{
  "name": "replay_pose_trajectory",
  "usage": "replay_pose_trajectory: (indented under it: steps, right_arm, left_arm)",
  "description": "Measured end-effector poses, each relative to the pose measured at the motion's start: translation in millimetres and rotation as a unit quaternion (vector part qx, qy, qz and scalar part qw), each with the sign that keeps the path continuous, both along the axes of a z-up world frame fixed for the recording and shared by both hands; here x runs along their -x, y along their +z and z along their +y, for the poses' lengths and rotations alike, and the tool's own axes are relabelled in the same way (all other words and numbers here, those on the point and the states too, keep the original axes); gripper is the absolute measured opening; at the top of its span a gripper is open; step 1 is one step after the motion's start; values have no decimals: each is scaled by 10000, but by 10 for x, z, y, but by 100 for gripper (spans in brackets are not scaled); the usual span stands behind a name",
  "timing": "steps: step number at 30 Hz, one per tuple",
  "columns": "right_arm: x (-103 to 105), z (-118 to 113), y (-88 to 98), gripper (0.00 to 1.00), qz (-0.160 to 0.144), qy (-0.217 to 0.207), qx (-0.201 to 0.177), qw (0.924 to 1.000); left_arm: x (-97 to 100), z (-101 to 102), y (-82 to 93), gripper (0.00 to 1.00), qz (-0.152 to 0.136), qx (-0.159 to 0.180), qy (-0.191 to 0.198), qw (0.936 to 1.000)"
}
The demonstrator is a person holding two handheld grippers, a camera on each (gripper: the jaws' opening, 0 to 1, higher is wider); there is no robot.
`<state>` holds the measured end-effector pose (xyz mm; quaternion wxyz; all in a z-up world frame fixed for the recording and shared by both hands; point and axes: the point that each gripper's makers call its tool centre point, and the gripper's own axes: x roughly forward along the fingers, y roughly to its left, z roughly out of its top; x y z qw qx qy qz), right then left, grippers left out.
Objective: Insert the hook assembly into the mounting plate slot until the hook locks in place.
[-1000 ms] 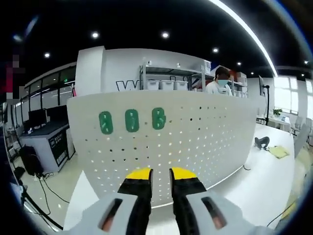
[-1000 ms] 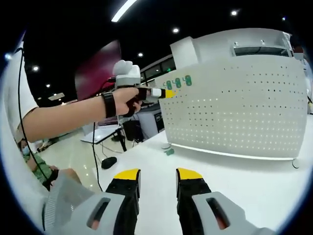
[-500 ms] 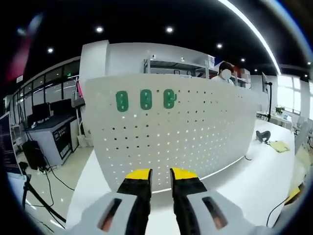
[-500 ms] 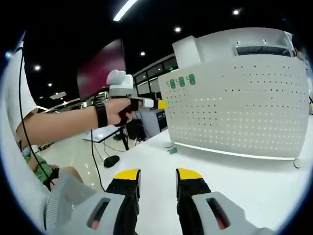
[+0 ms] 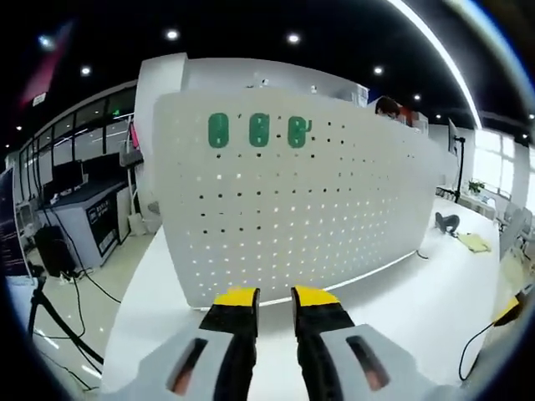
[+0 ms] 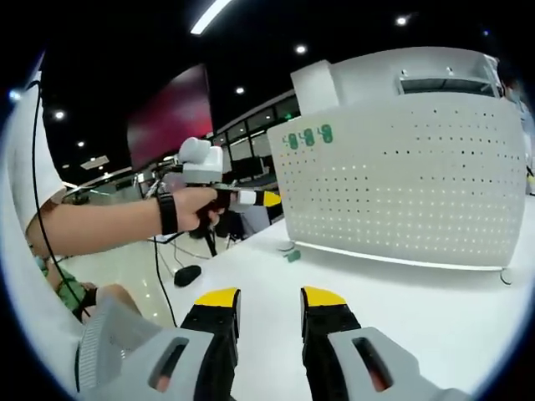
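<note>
A: Since a second ago the left gripper (image 6: 269,198) has been lowered in the right gripper view, from level with the green hooks down to the pegboard's mid-height. In the left gripper view the board is seen larger and the hooks higher; that shift is the camera's.

B: Jaws?

A: Left gripper (image 5: 272,297): yellow-tipped jaws are held slightly apart, a narrow gap between them, nothing gripped. Right gripper (image 6: 270,298): jaws are parted a bit wider, also nothing gripped, white table (image 6: 435,309) seen beyond them.

B: Task parts?

A: Three green hooks (image 5: 258,130) are seen in a row near the top left of the white pegboard (image 5: 334,209), side by side. Same row is visible in the right gripper view (image 6: 308,136), on the pegboard (image 6: 418,184). Whether they are locked in cannot be told.

B: Anything loose?

A: One small green piece (image 6: 291,257) lies on the table just beside the board's lower left corner. Its type cannot be told at that size.

B: Left hand?

A: A hand (image 6: 196,209) is wrapped round the left gripper's handle, with a dark band on the wrist. Gripper tip is pointed at the board's left edge, apart from it.
</note>
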<state>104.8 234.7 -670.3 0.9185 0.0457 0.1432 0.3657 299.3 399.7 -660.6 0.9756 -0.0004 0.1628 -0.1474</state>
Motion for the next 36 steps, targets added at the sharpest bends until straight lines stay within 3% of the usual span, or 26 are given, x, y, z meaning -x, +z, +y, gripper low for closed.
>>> replay_pose_trajectory:
  steps: [26,36]
  right_arm:
    - [0,-63,-85,28,165,-275,183,9993]
    - [-19,-33,-165,28,338,-276,302,9986]
  left_arm:
    - [101,173,-787,18,701,202,66,9973]
    - [13,252,-1016,16,895,146,36,9959]
